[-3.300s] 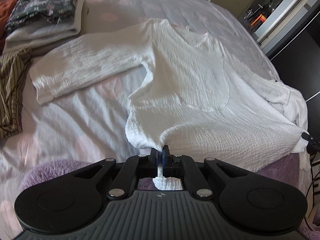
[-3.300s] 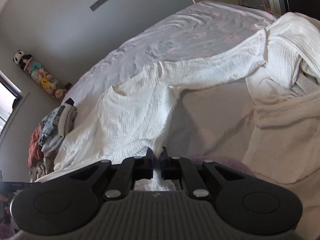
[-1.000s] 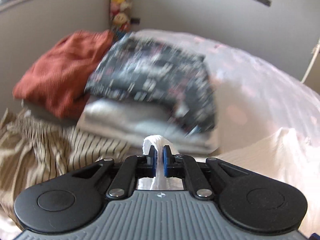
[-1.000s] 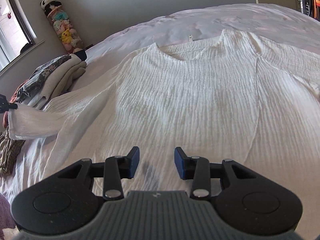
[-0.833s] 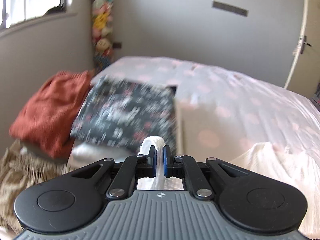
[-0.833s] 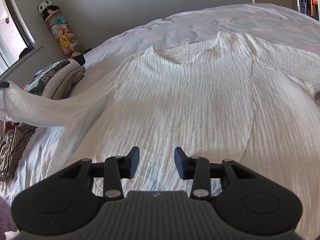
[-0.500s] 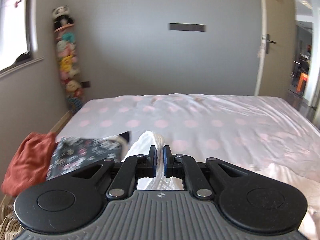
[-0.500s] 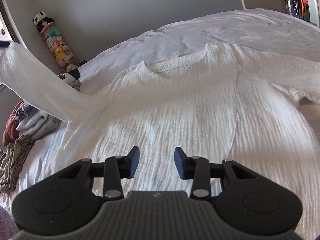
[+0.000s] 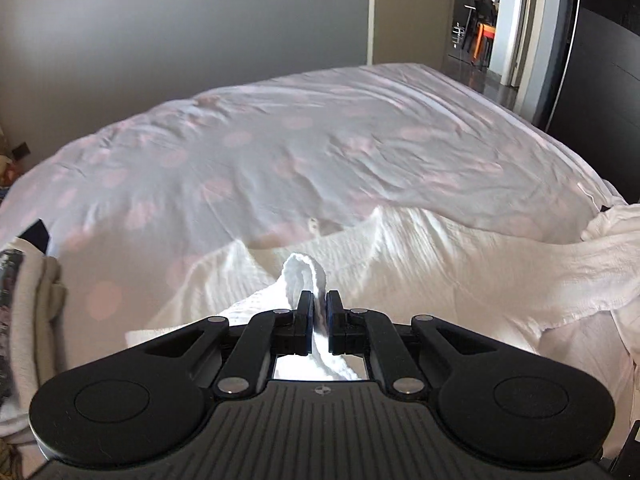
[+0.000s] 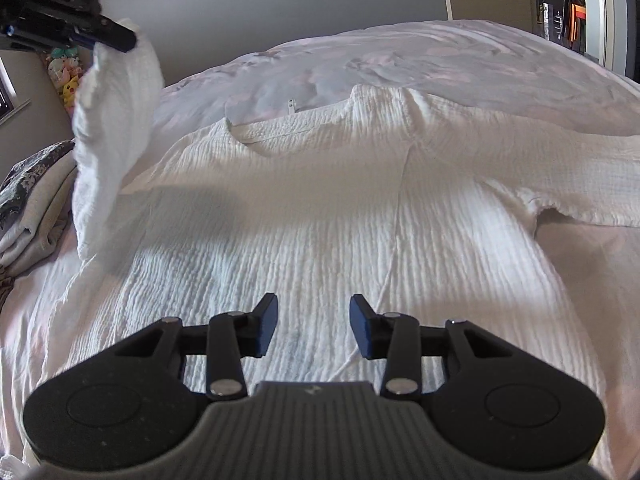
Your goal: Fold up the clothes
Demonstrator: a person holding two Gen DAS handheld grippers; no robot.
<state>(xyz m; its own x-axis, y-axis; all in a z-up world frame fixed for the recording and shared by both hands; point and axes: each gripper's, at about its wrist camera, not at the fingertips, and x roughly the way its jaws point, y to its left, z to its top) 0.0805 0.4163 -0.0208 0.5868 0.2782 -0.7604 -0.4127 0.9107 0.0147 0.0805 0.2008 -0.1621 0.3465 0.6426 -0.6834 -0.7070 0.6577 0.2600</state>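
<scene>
Progress on the fold is partial, judging by how the shirt (image 10: 320,208) lies: its body is spread flat, neckline toward the top of the frame, across the bed (image 10: 440,52) in the middle of the right wrist view, while one sleeve (image 10: 112,152) is held up off the bed at the upper left of that frame. The sleeve's end is pinched between the pressed-together fingers of the left gripper (image 9: 317,312), seen low in the centre of the left wrist view with a loop of white cloth standing up between them. The right gripper (image 10: 313,320) is spread wide with nothing between its fingers, over the lower body of the shirt at the bottom centre of its own frame; whether it touches the cloth cannot be told. The other sleeve (image 10: 580,184) is stretched out flat toward the right edge of the frame. No crease across the body is seen, so the laying-in of the sleeves and the folding of the body appear to be left. A pile of folded clothes (image 10: 36,200) is seen at the left edge.
</scene>
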